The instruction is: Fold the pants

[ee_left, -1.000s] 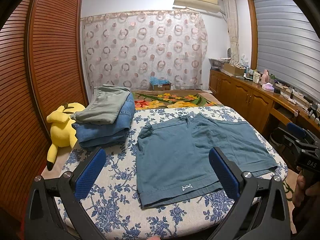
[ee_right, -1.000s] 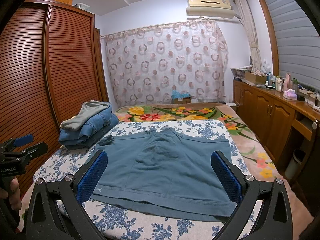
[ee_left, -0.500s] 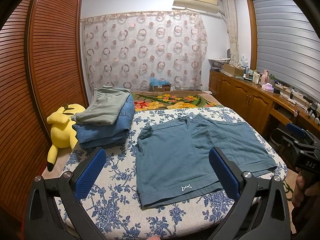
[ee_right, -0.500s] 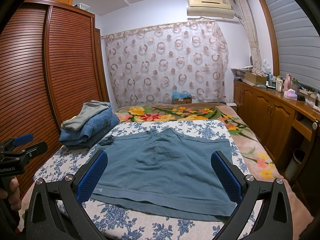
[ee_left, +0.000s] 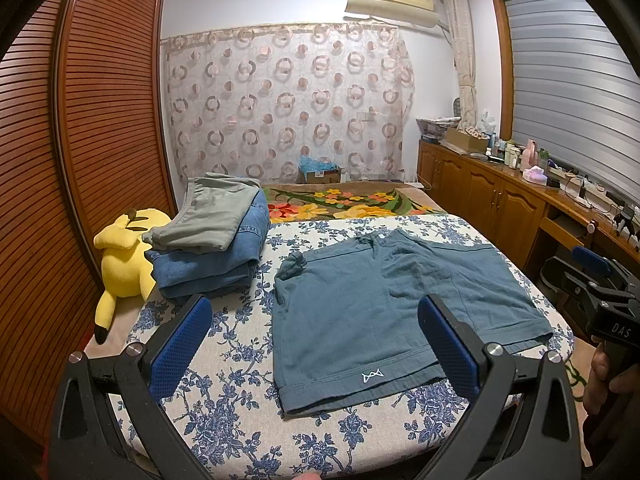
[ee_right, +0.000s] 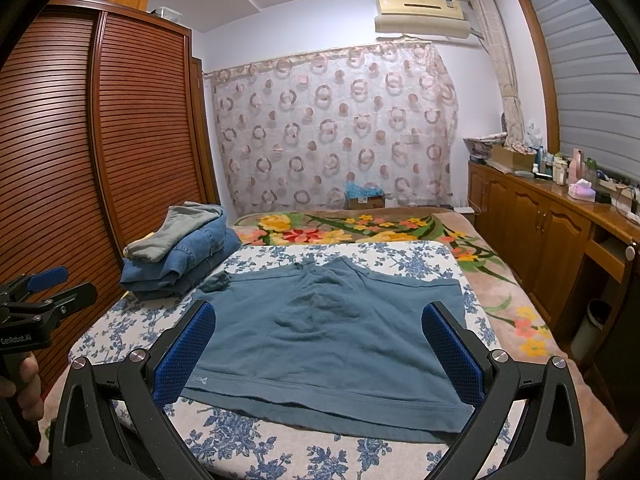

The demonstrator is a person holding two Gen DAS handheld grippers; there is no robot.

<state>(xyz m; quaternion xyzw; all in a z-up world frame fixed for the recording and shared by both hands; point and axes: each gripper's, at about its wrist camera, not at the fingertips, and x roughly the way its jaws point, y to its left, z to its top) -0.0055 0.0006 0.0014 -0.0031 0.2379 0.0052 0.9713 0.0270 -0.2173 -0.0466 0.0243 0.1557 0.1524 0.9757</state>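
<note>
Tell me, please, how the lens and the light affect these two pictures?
Left wrist view: strong fisheye bends the wardrobe and blackens the corners; dim indoor light, teal shorts sharp. Right wrist view: same curving at the edges, the open tongs loom large, no glare on the shorts.

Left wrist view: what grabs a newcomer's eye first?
The teal cotton shorts spread flat on the blue-floral bedsheet, dead centre between the open left gripper and its blue-padded fingers. Next, the bright yellow plush toy at the bed's left edge, beside a stack of folded jeans.
</note>
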